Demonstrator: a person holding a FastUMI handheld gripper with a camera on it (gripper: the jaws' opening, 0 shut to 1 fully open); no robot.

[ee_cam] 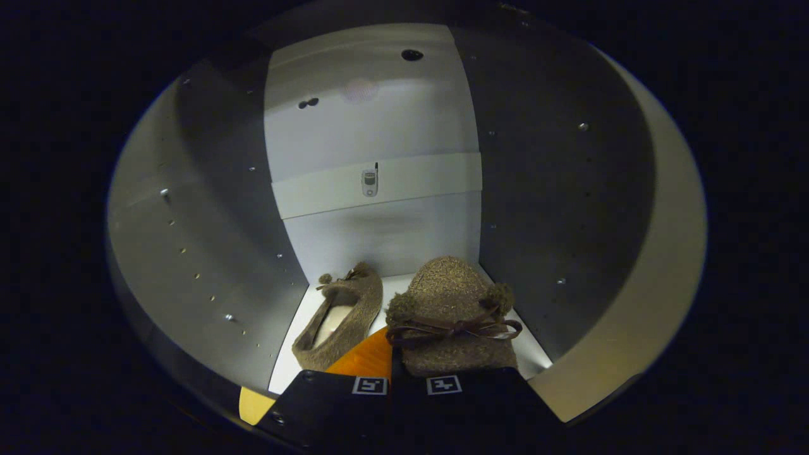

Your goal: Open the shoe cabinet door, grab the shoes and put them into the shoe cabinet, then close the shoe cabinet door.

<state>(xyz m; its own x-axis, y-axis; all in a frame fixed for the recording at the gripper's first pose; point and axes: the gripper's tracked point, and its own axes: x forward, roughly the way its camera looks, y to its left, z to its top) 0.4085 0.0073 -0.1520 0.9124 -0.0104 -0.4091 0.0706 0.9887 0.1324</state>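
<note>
I am looking into the open shoe cabinet, which has a white back panel and grey side walls. A brown felt shoe with two pom-poms and a dark bow sits just ahead of my fingers, toe towards the back, over the right part of the cabinet floor. My gripper is shut on its near rim, the jaws almost touching. The second brown shoe lies on the floor to the left, beside the left wall, opening facing up.
The left side wall and right side wall carry rows of small peg holes. A pale cross rail runs across the back panel. The cabinet's light front edge curves on the right.
</note>
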